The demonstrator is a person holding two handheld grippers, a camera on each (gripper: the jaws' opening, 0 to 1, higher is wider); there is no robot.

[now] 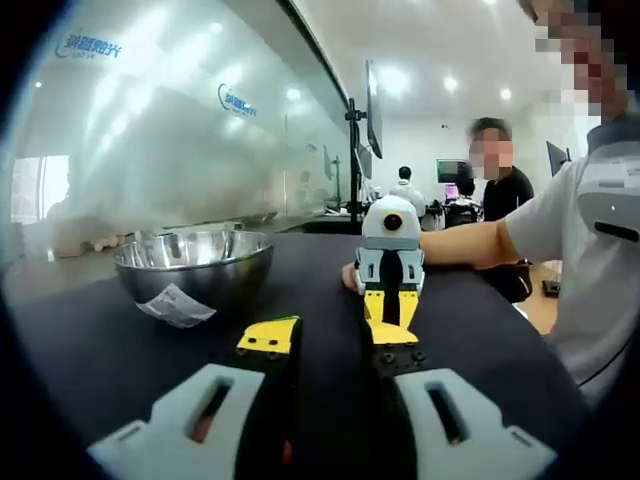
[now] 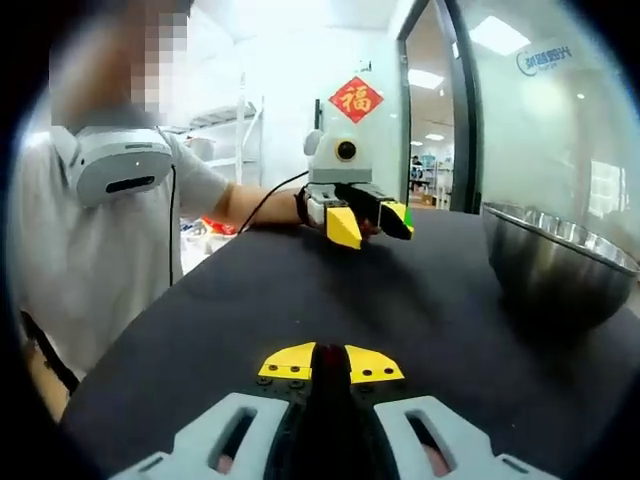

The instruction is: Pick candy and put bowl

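Observation:
A shiny steel bowl (image 1: 195,262) with a paper label on its side stands on the dark table (image 1: 330,265); it is at the right edge in the right gripper view (image 2: 556,262). My left gripper (image 1: 331,336) is low over the table, right of the bowl, open, with a wide empty gap between its yellow tips; one tip has a green edge. It faces the right gripper across the table and is seen open from the front (image 2: 371,222). My right gripper (image 2: 331,363) is shut, its yellow tips meeting with nothing seen between them. From the front (image 1: 390,305) it rests on the table.
The person holding both grippers sits at the table's side in a white shirt (image 2: 70,240) with a headset around the neck. A frosted glass wall (image 1: 180,130) runs behind the bowl. A monitor on a stand (image 1: 372,110) and another person in black (image 1: 505,185) are further back.

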